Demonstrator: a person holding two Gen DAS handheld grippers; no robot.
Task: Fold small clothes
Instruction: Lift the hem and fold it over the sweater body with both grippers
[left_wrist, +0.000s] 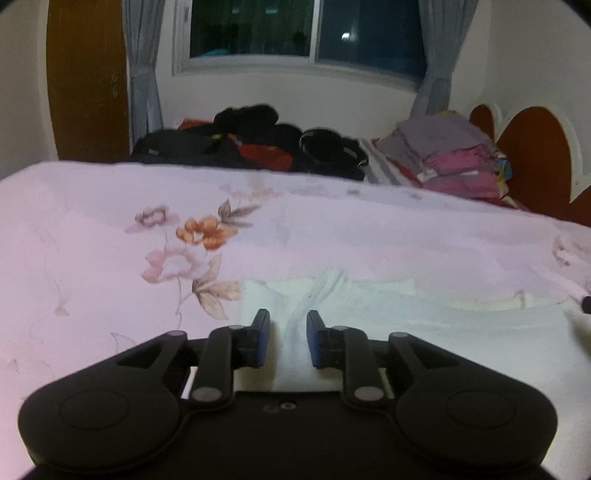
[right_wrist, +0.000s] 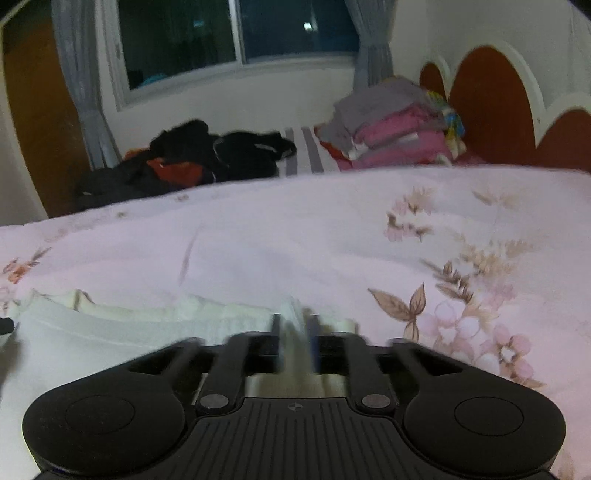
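Observation:
A white garment (left_wrist: 424, 325) lies flat on the pink floral bedspread (left_wrist: 110, 229). My left gripper (left_wrist: 288, 339) sits over its left part with the fingers a small gap apart and a ridge of white cloth rising between them. In the right wrist view the same garment (right_wrist: 110, 339) spreads to the left. My right gripper (right_wrist: 294, 339) is blurred, its fingers close together with a fold of white cloth between them at the garment's right edge.
A heap of black and red clothes (left_wrist: 251, 144) lies at the far side of the bed. A stack of folded grey and pink clothes (left_wrist: 454, 155) stands by the brown headboard (left_wrist: 532, 147). A window with grey curtains (left_wrist: 306, 33) is behind.

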